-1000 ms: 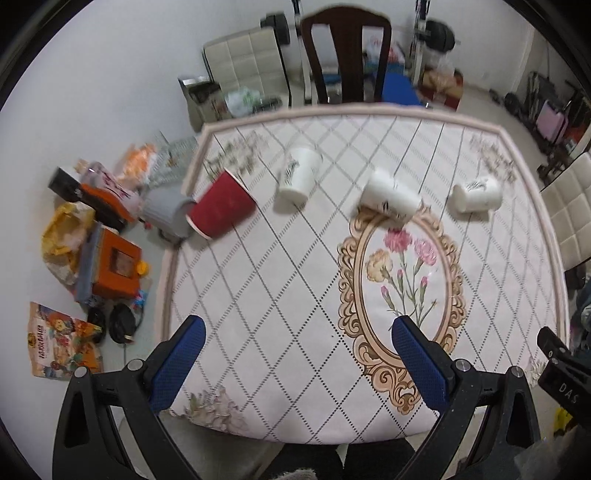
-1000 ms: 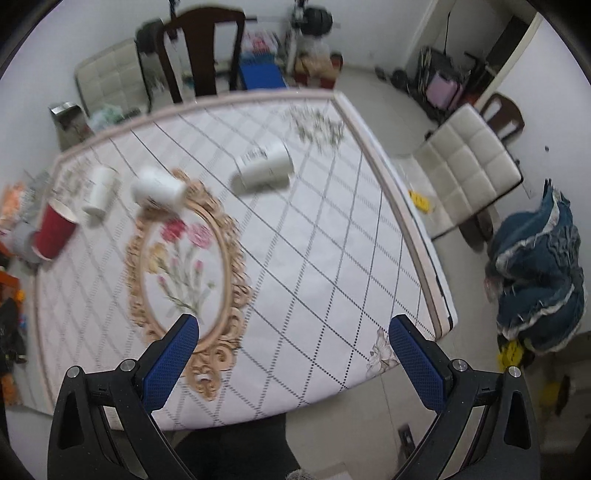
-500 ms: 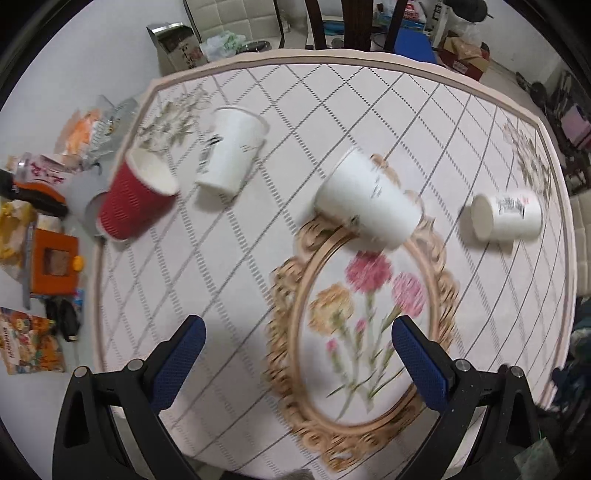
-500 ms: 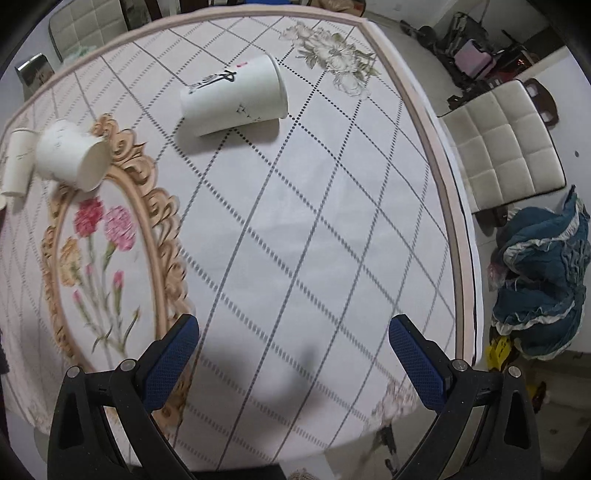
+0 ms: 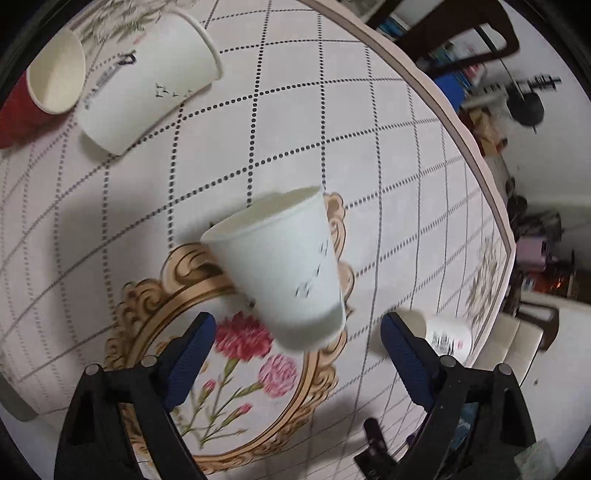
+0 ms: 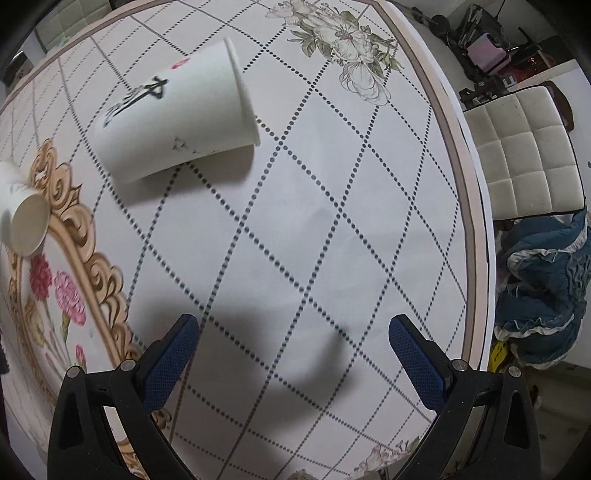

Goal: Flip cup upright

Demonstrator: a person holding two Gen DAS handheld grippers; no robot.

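Several paper cups lie on their sides on the patterned tablecloth (image 5: 369,122). In the left wrist view a white cup (image 5: 284,269) lies just ahead of my open, empty left gripper (image 5: 297,332), base toward it. Another white cup (image 5: 147,81) and a red cup (image 5: 37,96) lie at the upper left; a fourth cup (image 5: 448,334) peeks past the right finger. In the right wrist view a white cup with black lettering (image 6: 173,114) lies well ahead and left of my open, empty right gripper (image 6: 293,338). The middle cup (image 6: 22,218) shows at the left edge.
The table's edge (image 6: 469,184) runs down the right, with a white padded chair (image 6: 524,155) and a blue cloth heap (image 6: 543,291) beyond it. A dark wooden chair (image 5: 454,26) stands past the table's far edge.
Both grippers have moved down and forward toward the table. The cups look much larger and closer; the middle white cup now sits just ahead of the left fingers. Both stay open.
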